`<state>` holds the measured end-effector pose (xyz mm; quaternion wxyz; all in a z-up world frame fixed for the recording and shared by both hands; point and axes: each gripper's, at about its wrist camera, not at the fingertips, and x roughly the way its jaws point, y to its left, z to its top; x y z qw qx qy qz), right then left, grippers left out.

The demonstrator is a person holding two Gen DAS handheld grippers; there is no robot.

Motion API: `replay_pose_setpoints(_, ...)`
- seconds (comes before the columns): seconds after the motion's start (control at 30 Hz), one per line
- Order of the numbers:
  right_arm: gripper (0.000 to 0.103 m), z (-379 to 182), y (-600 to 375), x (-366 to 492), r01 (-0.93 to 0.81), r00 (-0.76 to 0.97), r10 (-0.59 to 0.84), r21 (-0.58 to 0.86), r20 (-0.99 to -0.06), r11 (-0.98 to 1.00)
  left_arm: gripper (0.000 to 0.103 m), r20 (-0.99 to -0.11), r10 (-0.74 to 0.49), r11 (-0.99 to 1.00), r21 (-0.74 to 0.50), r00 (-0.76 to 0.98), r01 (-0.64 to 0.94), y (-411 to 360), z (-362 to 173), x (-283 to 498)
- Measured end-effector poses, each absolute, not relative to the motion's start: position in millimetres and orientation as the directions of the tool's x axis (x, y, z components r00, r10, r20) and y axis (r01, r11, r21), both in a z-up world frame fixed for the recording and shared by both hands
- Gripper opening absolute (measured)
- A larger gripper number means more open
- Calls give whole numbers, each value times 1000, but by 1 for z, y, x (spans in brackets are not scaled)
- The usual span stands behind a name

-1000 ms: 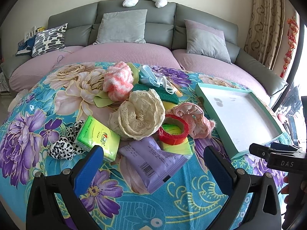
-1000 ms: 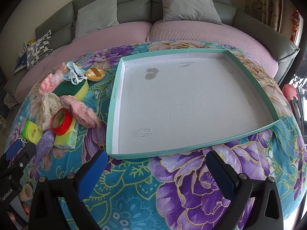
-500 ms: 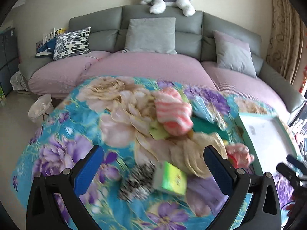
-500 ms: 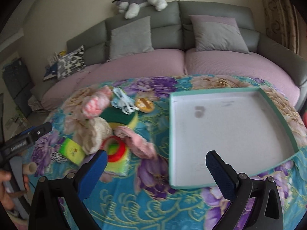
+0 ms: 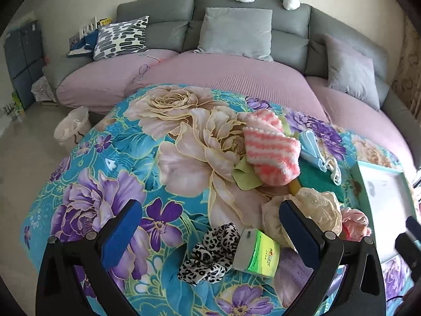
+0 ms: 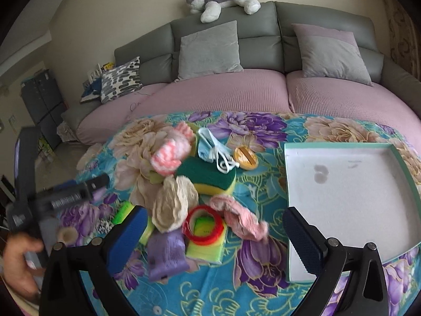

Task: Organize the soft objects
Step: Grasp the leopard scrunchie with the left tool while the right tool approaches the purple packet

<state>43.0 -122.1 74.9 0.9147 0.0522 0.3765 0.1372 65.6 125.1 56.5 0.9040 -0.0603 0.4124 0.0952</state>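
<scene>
My left gripper, jaws spread wide and empty, hovers just short of the leopard-print scrunchie lying between its fingertips, nearer than my equally open right gripper, the tray off right.

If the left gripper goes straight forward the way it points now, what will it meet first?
Probably the leopard-print scrunchie, which lies low between the open jaws of the left gripper, with the green tissue pack touching it on the right. Depth is unclear, so the gripper might pass above them.
</scene>
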Motion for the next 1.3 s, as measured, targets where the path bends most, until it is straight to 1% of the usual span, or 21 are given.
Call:
replay_pose_setpoints(0.07,103,77,-125,47,-196,685,268,183,-678,964,103,-764,142,968,-26,629,-251,125,56,65)
replay_pose_setpoints(0.2,103,79,-132,55,-169,691,252,187,-678,968,103,-778,158,942,-66,608,-330,135,49,64)
replay_pose_setpoints(0.3,103,80,-134,57,-161,706,238,176,-668,971,103,-776,140,941,-90,615,-328,143,42,56)
replay_pose_setpoints(0.37,103,77,-132,59,-166,698,252,190,-670,968,103,-786,149,931,-93,600,-353,151,37,52)
replay_pose_setpoints(0.5,103,70,-114,62,-236,668,328,227,-668,945,103,-797,155,918,-102,584,-384,167,28,39)
replay_pose_setpoints(0.67,103,58,-93,61,-273,643,345,216,-684,937,103,-808,123,926,-116,576,-360,169,19,33)
replay_pose_setpoints(0.87,103,40,-88,60,-258,620,342,228,-706,939,102,-836,67,951,-111,545,-287,155,-1,38)
replay_pose_setpoints(1.1,103,26,-84,62,-276,590,362,240,-722,930,89,-853,13,952,-148,521,-266,152,-16,43)
replay_pose_setpoints(1.23,103,19,-79,60,-297,576,382,251,-723,921,86,-859,-21,961,-158,511,-226,144,-21,46)
replay_pose_setpoints(1.27,103,17,-78,60,-298,571,384,252,-726,921,81,-859,-25,962,-161,512,-222,144,-21,46)
replay_pose_setpoints(1.3,103,16,-77,59,-301,565,385,252,-730,920,72,-857,-35,961,-170,515,-218,144,-21,45)
